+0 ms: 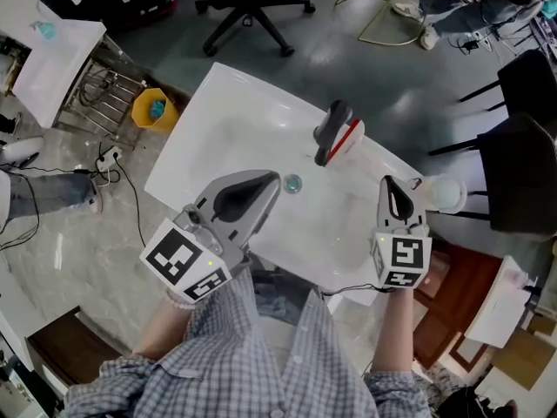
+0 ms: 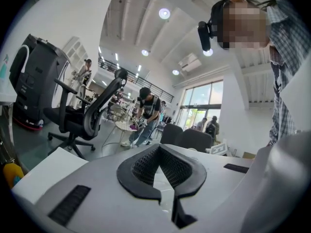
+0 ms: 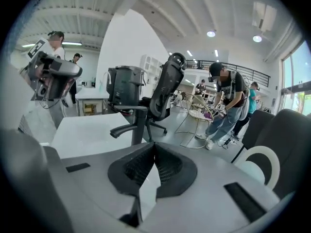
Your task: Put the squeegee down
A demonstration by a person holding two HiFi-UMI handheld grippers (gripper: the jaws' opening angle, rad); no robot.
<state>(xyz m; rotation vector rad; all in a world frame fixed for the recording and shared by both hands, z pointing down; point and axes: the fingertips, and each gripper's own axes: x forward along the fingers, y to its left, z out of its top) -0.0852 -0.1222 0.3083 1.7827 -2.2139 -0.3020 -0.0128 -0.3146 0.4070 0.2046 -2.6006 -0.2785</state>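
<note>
Hovering closed, empty: left tongs (image 1: 271,184), right tongs (image 1: 390,183); squeegee (image 1: 336,133) apart.

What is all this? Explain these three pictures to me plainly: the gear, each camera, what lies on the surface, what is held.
There is no robot here. A person holds a two-jaw gripper in each hand: the left gripper and the right gripper. The cubes with square markers are part of them. The head view comes from a camera on the person's head, looking down. The two gripper views come from cameras riding on each gripper, looking along its jaws into the room. Below is a white basin with a drain. The squeegee, black with a red edge, lies on it, apart from both grippers. Both grippers are shut and hold nothing.
</note>
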